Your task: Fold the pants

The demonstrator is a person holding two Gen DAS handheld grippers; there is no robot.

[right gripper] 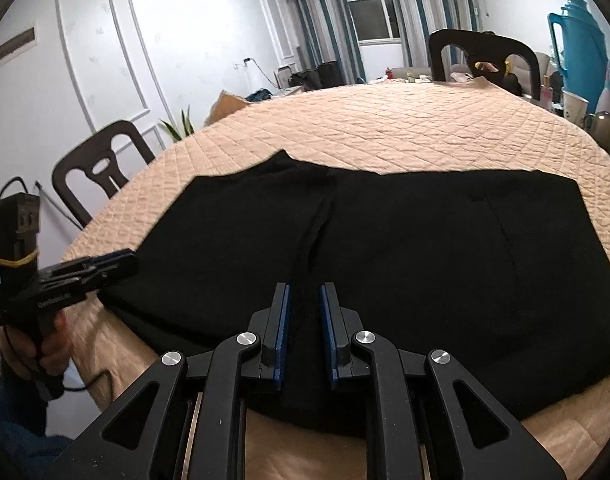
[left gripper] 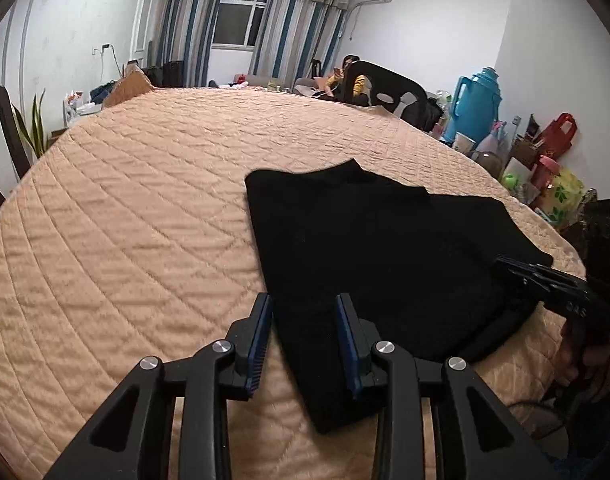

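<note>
Left wrist view: the left gripper (left gripper: 305, 340) hangs over the near left corner of the pants (left gripper: 385, 248), fingers (left gripper: 261, 340) parted with black cloth showing between them, not pinched. The pants lie flat on the quilted bench (left gripper: 125, 220), already folded into a compact block running from 6 toward 1 o'clock. At 3 o'clock the right gripper (left gripper: 521, 270) reaches in over the cloth's right edge, likely so both ends can be lifted together. Beyond the bench, at 2 o'clock, a blue thermos (left gripper: 475, 100) and bags crowd the floor; a chair (left gripper: 389, 88) stands at 1 o'clock. None of it blocks the cloth

Right wrist view: the right gripper (right gripper: 305, 332) sits over the near edge of the pants (right gripper: 425, 248), astride a ridge in the cloth. Its fingers (right gripper: 281, 336) stand a narrow gap apart; whether they pinch the ridge I cannot tell. At 9 o'clock the left gripper (right gripper: 105, 262), held by a hand (right gripper: 49, 344), lies at the cloth's left corner. Another chair (right gripper: 101, 172) stands at 10 o'clock, clear of the work
</note>
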